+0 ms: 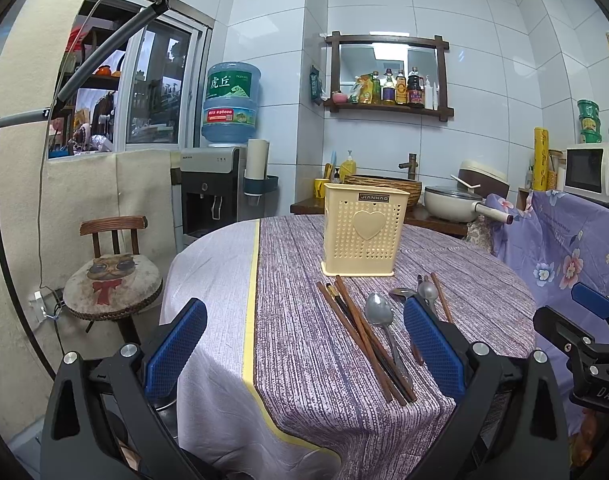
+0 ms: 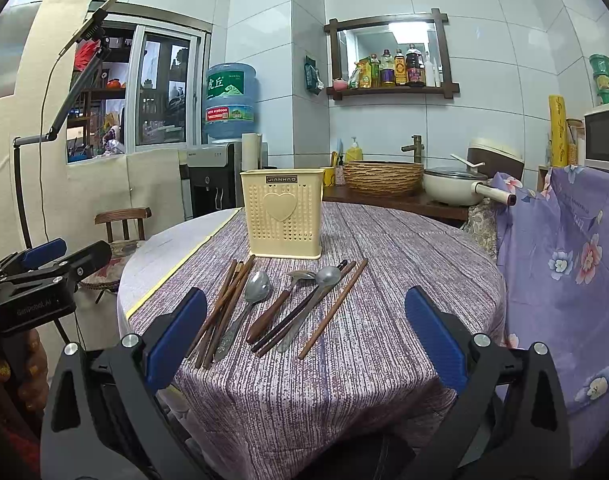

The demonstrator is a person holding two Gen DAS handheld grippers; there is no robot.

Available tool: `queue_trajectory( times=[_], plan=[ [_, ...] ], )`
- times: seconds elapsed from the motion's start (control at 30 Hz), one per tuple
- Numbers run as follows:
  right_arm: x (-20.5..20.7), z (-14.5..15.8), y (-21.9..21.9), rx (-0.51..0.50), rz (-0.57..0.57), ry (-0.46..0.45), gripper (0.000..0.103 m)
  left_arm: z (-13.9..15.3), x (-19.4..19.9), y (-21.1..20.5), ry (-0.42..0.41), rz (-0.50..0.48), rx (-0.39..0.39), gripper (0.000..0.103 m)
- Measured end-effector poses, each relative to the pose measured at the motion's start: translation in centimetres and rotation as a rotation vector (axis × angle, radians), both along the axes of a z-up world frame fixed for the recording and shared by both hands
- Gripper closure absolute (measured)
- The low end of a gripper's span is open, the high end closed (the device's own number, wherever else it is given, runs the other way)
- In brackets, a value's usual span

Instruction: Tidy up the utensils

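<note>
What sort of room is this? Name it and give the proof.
Most likely a home kitchen with a dining table. A microwave sits at the right, a shelf of sauce bottles hangs on the tiled wall, and a water dispenser stands by the window.

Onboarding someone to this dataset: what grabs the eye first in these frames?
The cream perforated plastic utensil holder with a heart stands upright mid-table on the purple striped tablecloth. In front of it lie loose brown wooden chopsticks and metal spoons. The open, empty blue-padded right gripper and left gripper frame the foreground.
</note>
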State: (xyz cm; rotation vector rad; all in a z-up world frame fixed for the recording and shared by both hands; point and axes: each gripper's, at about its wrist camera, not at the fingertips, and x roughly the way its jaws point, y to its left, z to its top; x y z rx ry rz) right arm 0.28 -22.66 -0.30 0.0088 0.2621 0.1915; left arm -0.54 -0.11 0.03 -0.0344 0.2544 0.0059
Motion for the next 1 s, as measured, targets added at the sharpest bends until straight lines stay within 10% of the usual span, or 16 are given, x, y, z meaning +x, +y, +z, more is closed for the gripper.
queue_trajectory(
  times=[1.0],
  plan=[
    [1.8,-0.8,0.5,-0.04,-0.025,0.066,0.005,-1.0,2.2,0.7,0.113,0.013,-0.027,0.005]
  ],
)
